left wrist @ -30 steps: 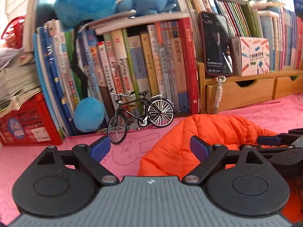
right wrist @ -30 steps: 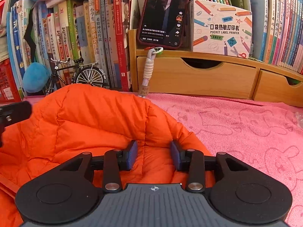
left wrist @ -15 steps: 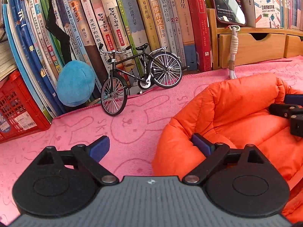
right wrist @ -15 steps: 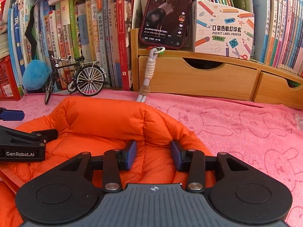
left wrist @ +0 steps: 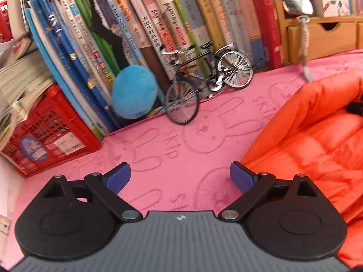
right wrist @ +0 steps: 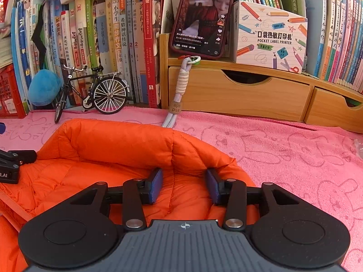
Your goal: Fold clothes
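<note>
The left gripper [left wrist: 180, 178] stands wide open over bare pink towel, nothing between its pads; the right gripper [right wrist: 184, 185], jaws part open and just widening, straddles a fold of the puffy orange quilted jacket [right wrist: 127, 156], seemingly unpinched. Lying crumpled on the pink rabbit-print towel [right wrist: 283, 158], the jacket looks light, soft and slippery, so a stitched edge or hem likely offers the surest hold

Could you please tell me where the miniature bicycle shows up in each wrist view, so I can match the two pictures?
Left wrist view: the miniature bicycle stands upper centre, against the books, on the pink towel.
Right wrist view: the miniature bicycle stands at the left, mid-height, beyond the orange jacket.
Shared landmark: the blue plush ball sits just left of the bicycle in both.
</note>
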A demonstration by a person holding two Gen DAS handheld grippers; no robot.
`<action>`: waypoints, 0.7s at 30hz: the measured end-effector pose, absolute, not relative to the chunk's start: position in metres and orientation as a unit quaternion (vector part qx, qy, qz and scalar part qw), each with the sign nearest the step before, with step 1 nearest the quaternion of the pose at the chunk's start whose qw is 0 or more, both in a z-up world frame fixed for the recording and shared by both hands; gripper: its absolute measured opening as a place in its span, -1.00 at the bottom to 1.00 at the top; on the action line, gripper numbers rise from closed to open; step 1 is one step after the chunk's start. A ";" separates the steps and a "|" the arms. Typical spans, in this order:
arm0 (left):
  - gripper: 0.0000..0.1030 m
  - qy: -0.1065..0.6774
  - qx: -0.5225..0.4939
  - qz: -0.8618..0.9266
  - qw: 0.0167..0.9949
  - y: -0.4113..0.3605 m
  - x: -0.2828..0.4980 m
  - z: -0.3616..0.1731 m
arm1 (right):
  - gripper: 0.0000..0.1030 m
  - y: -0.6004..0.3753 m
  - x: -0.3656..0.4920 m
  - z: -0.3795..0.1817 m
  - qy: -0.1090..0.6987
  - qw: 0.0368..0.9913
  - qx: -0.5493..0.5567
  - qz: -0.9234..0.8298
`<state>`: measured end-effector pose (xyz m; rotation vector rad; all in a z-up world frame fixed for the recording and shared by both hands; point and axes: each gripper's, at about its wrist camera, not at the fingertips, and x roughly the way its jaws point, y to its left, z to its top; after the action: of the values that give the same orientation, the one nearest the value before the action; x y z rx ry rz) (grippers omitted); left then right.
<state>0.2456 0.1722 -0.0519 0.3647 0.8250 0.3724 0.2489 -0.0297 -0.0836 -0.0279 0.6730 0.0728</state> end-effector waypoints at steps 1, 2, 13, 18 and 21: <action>0.68 0.403 0.183 0.201 0.874 0.178 0.244 -0.053 | -0.14 -0.030 0.249 -0.083 0.330 0.943 -0.013 0.036; 0.58 0.410 0.178 0.218 0.868 0.184 0.241 -0.053 | -0.13 -0.029 0.249 -0.083 0.330 0.943 -0.014 0.036; 0.44 0.303 0.059 0.127 0.943 0.132 0.219 0.001 | -0.10 -0.030 0.250 -0.082 0.330 0.943 -0.011 0.039; 0.44 0.350 0.079 0.134 0.924 0.115 0.233 -0.043 | -0.10 -0.030 0.250 -0.082 0.330 0.943 -0.012 0.039; 0.66 0.354 0.081 0.139 0.921 0.120 0.231 -0.065 | -0.09 -0.030 0.250 -0.082 0.330 0.943 -0.012 0.039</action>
<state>0.2313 0.1200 -0.0652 0.1661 0.7275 0.2857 0.2496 -0.0298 -0.0821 -0.0247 0.6739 0.0792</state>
